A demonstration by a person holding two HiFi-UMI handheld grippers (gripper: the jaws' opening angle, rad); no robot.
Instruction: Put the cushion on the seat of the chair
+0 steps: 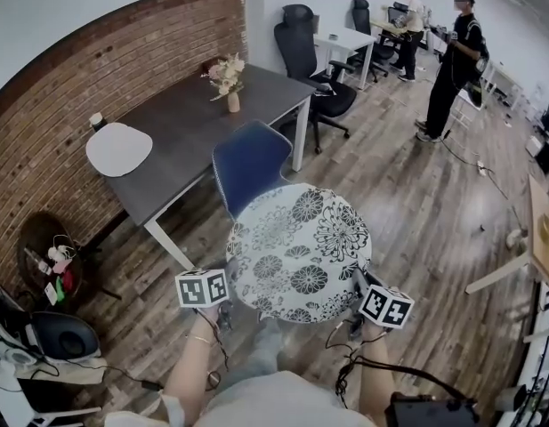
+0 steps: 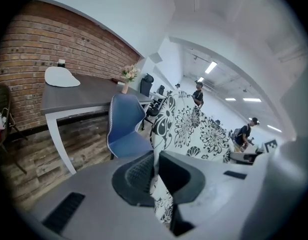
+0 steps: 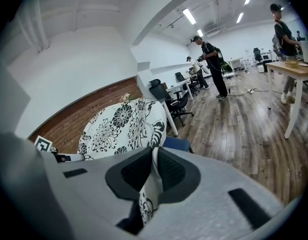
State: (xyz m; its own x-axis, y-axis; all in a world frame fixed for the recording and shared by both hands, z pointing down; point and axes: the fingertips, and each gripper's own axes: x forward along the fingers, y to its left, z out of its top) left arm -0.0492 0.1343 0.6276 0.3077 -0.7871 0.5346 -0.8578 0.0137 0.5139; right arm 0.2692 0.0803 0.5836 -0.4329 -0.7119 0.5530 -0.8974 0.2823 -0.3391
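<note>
A round white cushion with black flowers [image 1: 301, 252] hangs between both grippers, just in front of and slightly above the blue chair [image 1: 250, 163] tucked at the grey table. My left gripper [image 1: 228, 297] is shut on the cushion's near left edge. My right gripper [image 1: 356, 294] is shut on its near right edge. In the left gripper view the fabric [image 2: 193, 129] runs up from between the pads of the left gripper [image 2: 156, 171], with the blue chair [image 2: 126, 129] beyond. In the right gripper view the cushion [image 3: 121, 126] rises from the right gripper [image 3: 154, 171]; a sliver of blue seat [image 3: 177, 144] shows behind.
The grey table [image 1: 194, 123] carries a flower vase [image 1: 228, 78] and a white mat [image 1: 119, 148]. A black office chair [image 1: 308, 60] stands at its far end. Two people [image 1: 452, 60] stand farther back. A wooden table [image 1: 541, 238] is at the right, a wicker stand [image 1: 47, 247] at the left.
</note>
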